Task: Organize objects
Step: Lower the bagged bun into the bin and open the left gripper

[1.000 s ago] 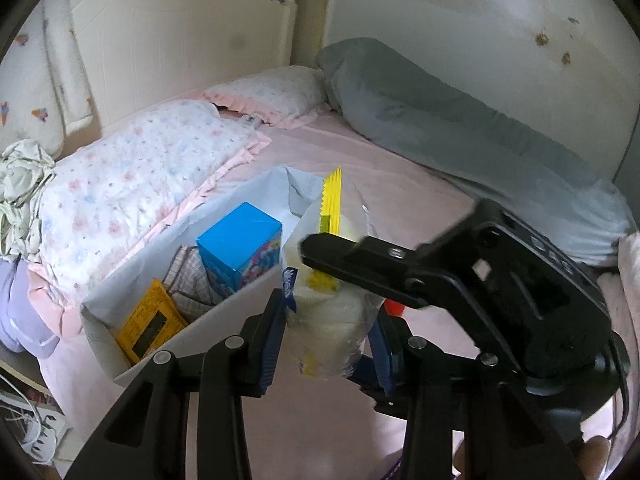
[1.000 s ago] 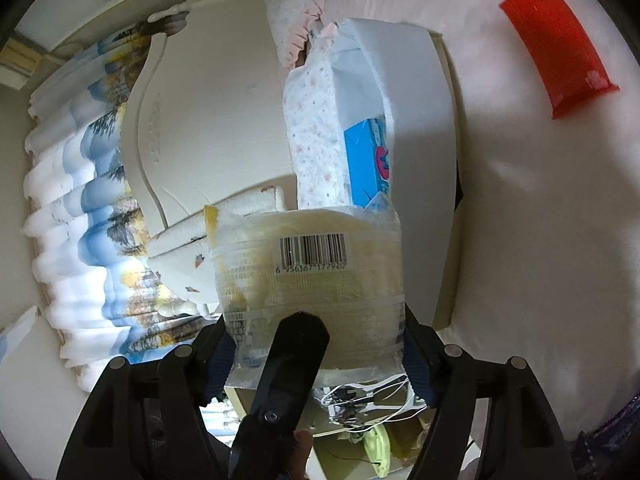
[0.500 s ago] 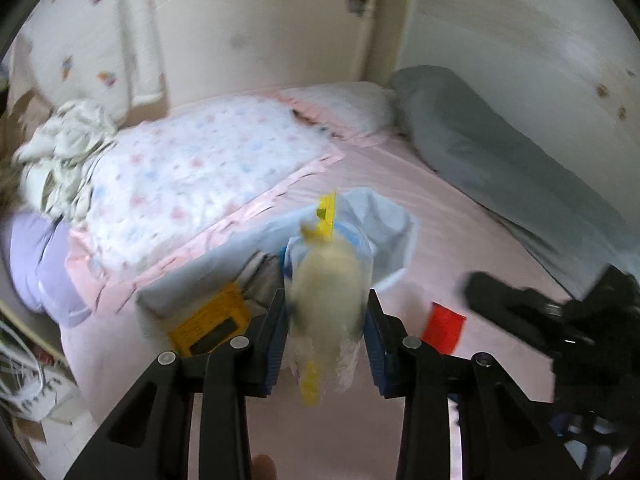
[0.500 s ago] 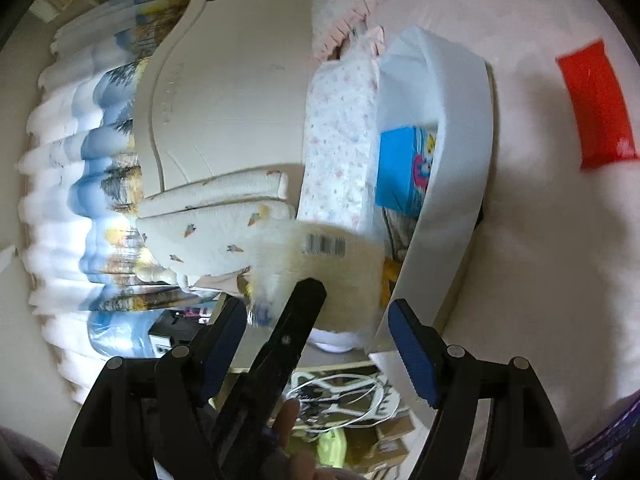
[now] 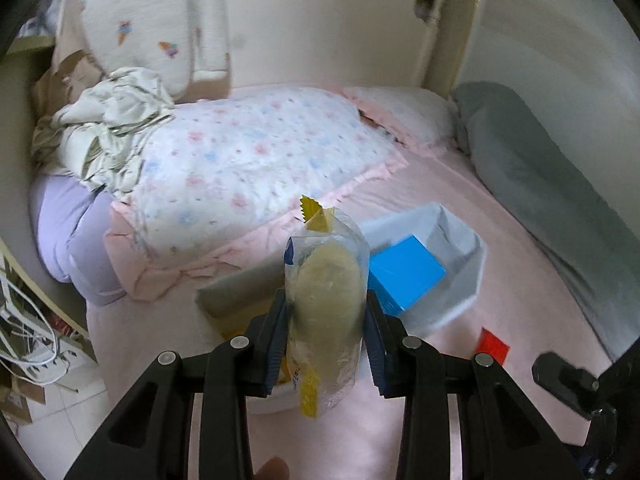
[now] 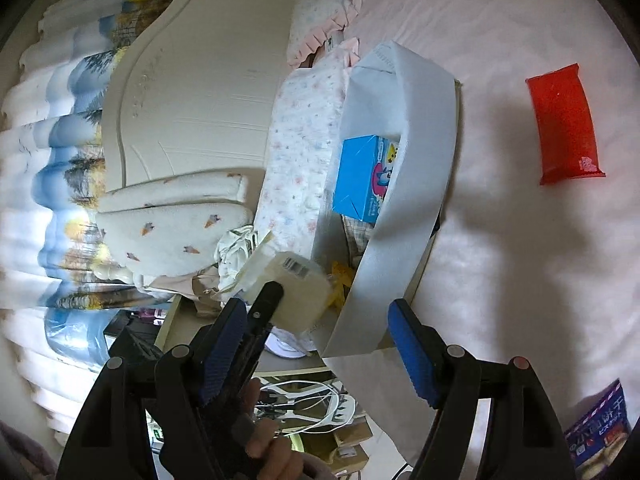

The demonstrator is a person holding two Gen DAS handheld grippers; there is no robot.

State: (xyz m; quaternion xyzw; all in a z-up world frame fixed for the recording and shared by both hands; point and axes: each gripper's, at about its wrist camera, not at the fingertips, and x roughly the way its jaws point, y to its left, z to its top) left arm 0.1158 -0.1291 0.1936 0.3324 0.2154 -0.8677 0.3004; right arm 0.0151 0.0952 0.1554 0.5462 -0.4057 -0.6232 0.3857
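Observation:
My left gripper [image 5: 324, 336] is shut on a clear snack packet [image 5: 326, 300] with pale contents and yellow serrated ends, held above the near end of the white fabric storage bin [image 5: 464, 276]. The bin holds a blue box [image 5: 406, 276]. In the right wrist view the same packet [image 6: 298, 292] hangs at the bin's [image 6: 404, 216] left end, with the blue box [image 6: 362, 176] inside. My right gripper [image 6: 320, 344] is open and empty, apart from the packet. A red packet [image 6: 564, 124] lies on the pink sheet; it also shows in the left wrist view [image 5: 494, 346].
A floral quilt [image 5: 256, 160] and a grey bolster [image 5: 560, 200] lie on the bed beside the bin. A purple biscuit pack [image 6: 600, 432] lies at the lower right. Cables and boxes [image 5: 28, 344] sit on the floor past the bed's edge.
My right gripper has let go of the packet and pulled back. My left gripper now holds it alone and has carried it over the bin's near end.

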